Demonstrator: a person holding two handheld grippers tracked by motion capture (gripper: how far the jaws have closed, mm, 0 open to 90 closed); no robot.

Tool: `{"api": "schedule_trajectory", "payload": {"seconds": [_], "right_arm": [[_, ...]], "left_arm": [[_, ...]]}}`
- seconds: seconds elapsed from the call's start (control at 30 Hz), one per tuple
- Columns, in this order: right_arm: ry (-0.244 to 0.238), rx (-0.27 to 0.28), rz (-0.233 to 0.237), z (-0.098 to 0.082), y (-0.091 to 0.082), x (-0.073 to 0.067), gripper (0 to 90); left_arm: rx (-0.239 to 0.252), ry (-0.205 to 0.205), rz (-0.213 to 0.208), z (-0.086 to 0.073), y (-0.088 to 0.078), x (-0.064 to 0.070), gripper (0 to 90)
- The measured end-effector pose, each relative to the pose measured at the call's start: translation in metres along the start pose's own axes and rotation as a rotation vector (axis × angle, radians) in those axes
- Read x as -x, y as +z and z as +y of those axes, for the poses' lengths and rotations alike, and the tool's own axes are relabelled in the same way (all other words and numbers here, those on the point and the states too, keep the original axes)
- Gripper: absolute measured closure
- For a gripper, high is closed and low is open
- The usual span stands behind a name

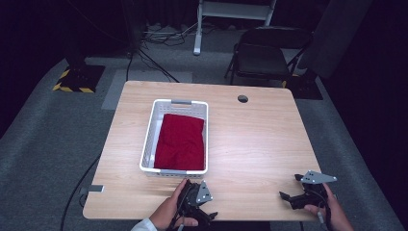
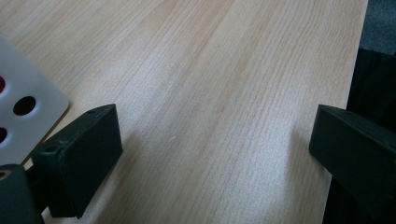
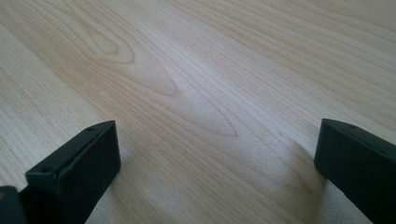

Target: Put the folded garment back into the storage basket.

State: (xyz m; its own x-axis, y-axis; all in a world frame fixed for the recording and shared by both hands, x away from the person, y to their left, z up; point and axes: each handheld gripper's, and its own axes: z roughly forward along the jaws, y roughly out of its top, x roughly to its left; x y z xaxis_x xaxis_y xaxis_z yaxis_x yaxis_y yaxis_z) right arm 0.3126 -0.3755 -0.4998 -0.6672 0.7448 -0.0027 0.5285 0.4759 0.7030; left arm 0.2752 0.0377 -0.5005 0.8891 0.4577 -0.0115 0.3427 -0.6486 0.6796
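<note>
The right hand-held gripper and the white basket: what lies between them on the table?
Bare wood, as the high view shows, between the right hand-held gripper and the white basket.

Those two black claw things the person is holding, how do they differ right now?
The left gripper sits just in front of the white basket that holds the red cloth; the right gripper rests apart from it, near the table's right corner. The left gripper view catches the basket's perforated wall beside one jaw; the right gripper view has bare wood between its jaws. Both are open, holding nothing, low over the table.
</note>
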Motion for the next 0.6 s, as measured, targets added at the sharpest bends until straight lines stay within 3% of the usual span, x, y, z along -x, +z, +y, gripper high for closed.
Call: {"api": "schedule_trajectory", "payload": {"seconds": [0.6], "right_arm": [[0.0,0.0,0.0,0.0014,0.0015,0.0006,0.3]], "left_arm": [[0.0,0.001,-0.001,0.0001,0.0001,-0.0001,2.6]]}}
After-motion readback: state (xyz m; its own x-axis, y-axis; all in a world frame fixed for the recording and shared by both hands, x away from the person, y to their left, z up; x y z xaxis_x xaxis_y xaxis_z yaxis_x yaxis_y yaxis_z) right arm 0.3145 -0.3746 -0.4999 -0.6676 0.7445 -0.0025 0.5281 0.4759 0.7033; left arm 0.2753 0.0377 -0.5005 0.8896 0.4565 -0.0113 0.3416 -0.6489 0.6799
